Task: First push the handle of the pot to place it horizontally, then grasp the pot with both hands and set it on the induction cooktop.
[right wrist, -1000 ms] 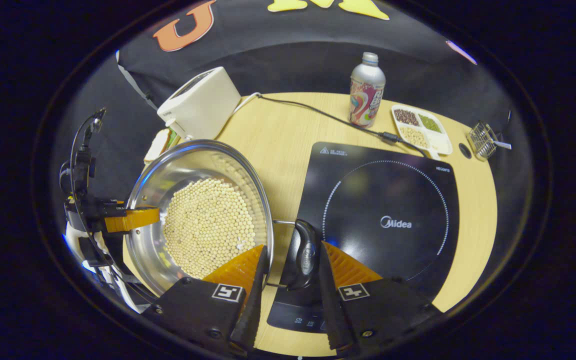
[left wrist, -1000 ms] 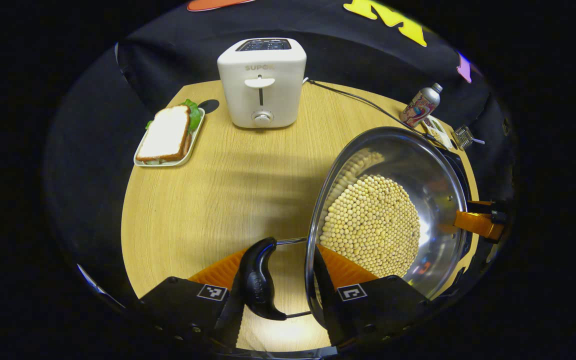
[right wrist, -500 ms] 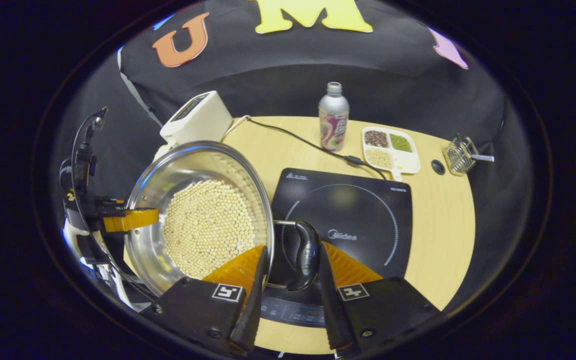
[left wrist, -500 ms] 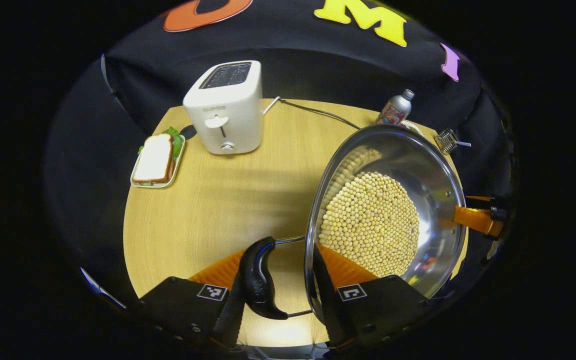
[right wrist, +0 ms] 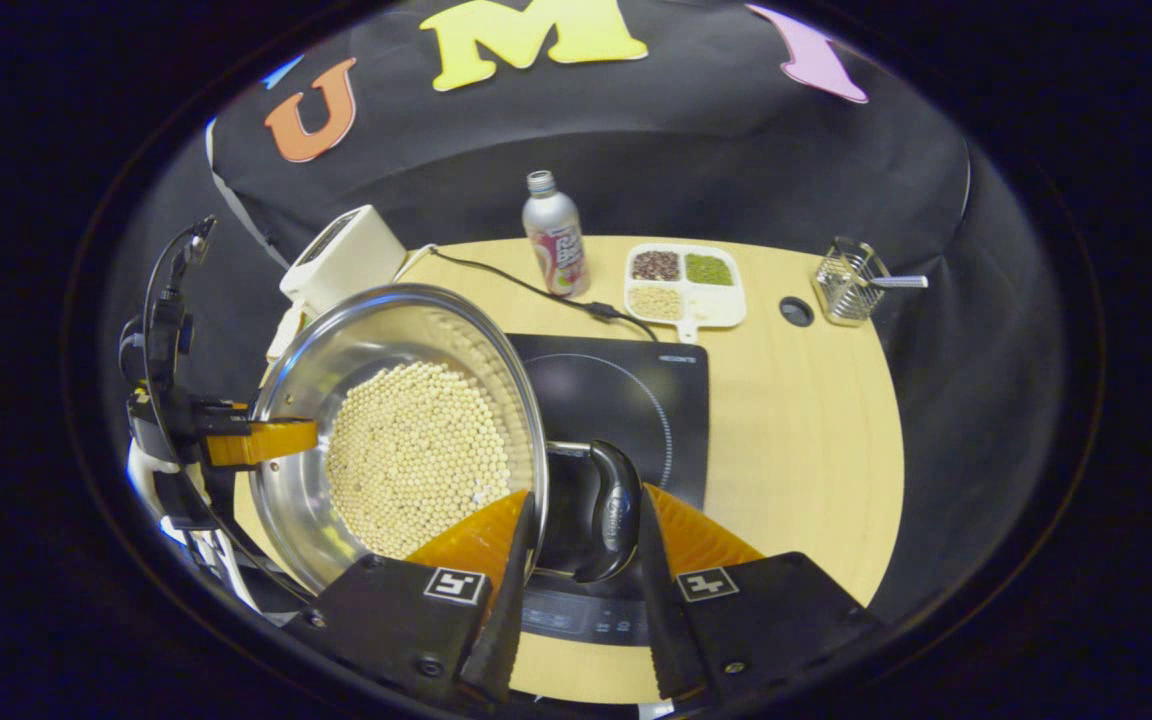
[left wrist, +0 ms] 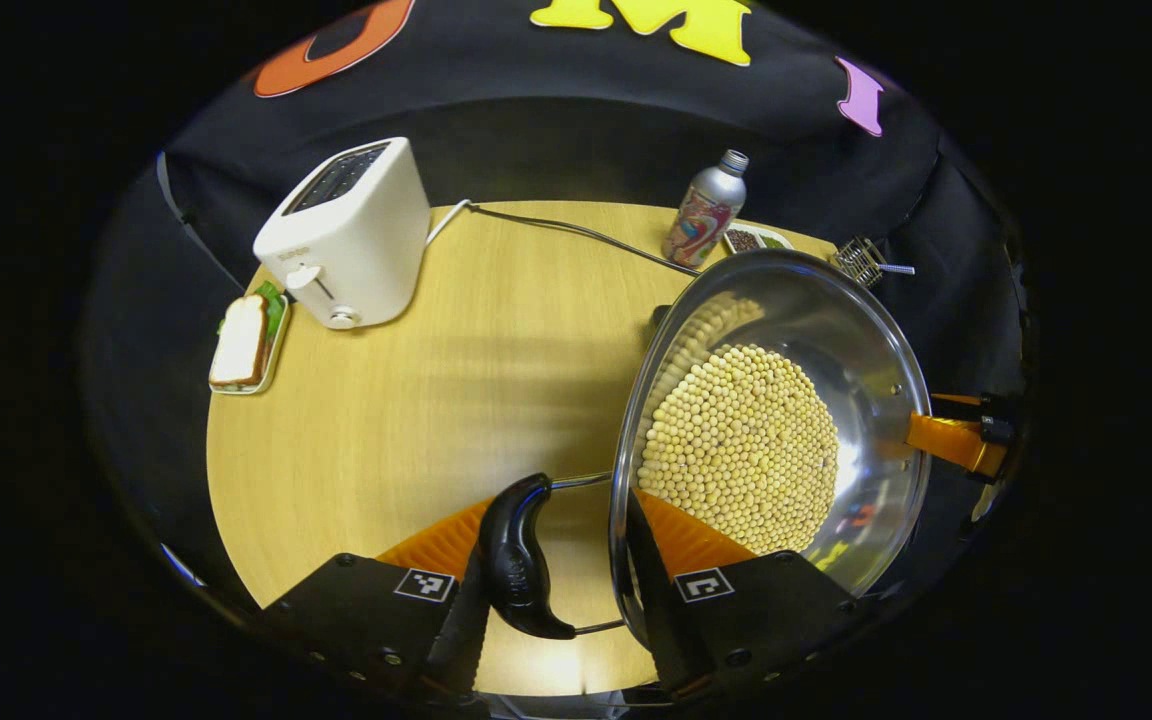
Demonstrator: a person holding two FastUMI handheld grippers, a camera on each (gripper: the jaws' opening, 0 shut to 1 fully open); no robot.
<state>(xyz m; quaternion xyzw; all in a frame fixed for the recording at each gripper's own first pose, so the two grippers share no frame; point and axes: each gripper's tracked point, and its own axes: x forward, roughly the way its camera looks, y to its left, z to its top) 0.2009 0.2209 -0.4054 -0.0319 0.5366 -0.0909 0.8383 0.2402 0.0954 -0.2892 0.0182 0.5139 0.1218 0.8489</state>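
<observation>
A steel pot (left wrist: 836, 330) holding pale beans hangs tilted above the wooden table (left wrist: 416, 400). My left gripper (left wrist: 556, 530) is shut across the pot's black handle (left wrist: 516, 560) and the rim beside it. My right gripper (right wrist: 584, 510) is shut the same way on the opposite black handle (right wrist: 616, 510). The pot (right wrist: 336, 370) overlaps the left part of the black induction cooktop (right wrist: 626, 390) below it. The right gripper's finger (left wrist: 946, 440) shows at the far rim in the left gripper view. In the right gripper view the left gripper's finger (right wrist: 261, 440) shows at the far rim.
A white toaster (left wrist: 346, 235) and a plated sandwich (left wrist: 241, 345) stand at the table's left. A cable (left wrist: 556, 225) runs along the back. A bottle (right wrist: 554, 235), a divided tray of beans (right wrist: 686, 280) and a wire basket (right wrist: 848, 270) sit behind the cooktop.
Both grippers have risen with the pot, so the table things look smaller. The cooktop has slid left beneath the pot's right side. Both grips are unchanged.
</observation>
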